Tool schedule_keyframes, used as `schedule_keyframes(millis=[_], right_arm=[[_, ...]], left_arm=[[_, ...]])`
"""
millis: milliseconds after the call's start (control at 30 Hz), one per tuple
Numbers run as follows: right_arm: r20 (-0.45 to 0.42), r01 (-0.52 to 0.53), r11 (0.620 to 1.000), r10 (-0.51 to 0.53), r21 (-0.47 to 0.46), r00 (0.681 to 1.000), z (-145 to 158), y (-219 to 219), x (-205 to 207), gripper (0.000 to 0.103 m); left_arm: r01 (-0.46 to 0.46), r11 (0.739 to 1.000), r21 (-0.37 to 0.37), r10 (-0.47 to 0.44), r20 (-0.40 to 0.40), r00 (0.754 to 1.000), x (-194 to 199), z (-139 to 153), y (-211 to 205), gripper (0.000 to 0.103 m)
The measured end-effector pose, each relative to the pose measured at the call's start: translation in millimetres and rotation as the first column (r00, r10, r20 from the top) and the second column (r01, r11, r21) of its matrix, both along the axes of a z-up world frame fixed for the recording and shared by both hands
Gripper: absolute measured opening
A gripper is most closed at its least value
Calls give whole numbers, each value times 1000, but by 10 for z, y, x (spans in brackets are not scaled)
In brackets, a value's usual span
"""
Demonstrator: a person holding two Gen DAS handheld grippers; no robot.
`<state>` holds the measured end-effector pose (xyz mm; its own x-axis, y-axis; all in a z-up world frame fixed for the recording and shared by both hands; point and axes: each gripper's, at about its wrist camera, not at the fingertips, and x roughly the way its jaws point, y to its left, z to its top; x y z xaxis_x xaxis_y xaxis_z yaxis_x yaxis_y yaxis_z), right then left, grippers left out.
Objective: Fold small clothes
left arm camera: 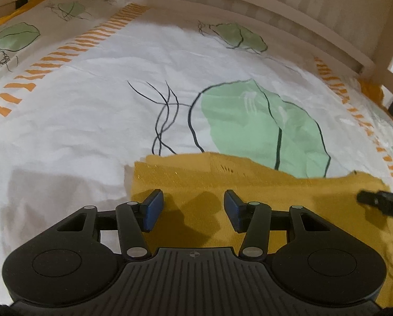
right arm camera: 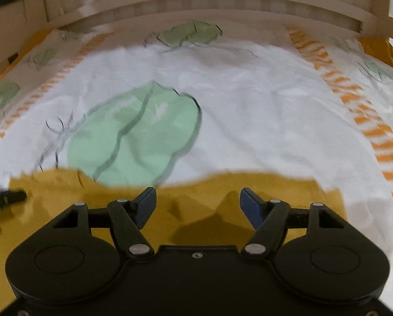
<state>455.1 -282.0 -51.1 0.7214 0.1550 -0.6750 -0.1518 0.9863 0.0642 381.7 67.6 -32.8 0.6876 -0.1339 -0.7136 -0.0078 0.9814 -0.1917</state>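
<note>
A mustard-yellow knitted garment (left arm camera: 262,184) lies flat on the bed, filling the lower part of both views (right arm camera: 209,192). My left gripper (left arm camera: 193,206) hovers over its left part, jaws apart, nothing between the blue pads. My right gripper (right arm camera: 197,205) is over the garment's right part, jaws wide with nothing between them. The tip of the right gripper (left arm camera: 380,201) shows at the right edge of the left wrist view. The left gripper's tip (right arm camera: 4,198) shows at the left edge of the right wrist view.
The bed sheet (left arm camera: 91,110) is white with green leaf prints and orange dashed stripes. A pale wooden headboard rail (left arm camera: 249,2) runs along the far side. A pillow (left arm camera: 25,26) in the same print lies at the far left.
</note>
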Motion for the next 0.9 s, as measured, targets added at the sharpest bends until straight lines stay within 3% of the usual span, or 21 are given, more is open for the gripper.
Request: schedule_keyframes(millis=[233,533,633,733,900], right_arm=[[-11,109,994,-109,-15,994,-144,-520,-425,73],[12,250,960,-253,127,967,58,-1090,-746,73],[40,215,963,-224,166,974,89,-1148,-773,72],[60,147,974,-159,173,985,66,-1094,-735,64],[48,122,978,-132,166,990,-36,-1015,-645,64]], left_arm=[[23,1000,-3,-23,-2,1000,-143,115,7,49],[-79,996,-28,80,26,996,-528,487,324,49],[-115,992,-59,116,6,993,-650,520,412,49],[-137,987,-87,137,-1,991,-721,499,447,50],[-124,991,-49,122,-44,992,-640,361,392,49]])
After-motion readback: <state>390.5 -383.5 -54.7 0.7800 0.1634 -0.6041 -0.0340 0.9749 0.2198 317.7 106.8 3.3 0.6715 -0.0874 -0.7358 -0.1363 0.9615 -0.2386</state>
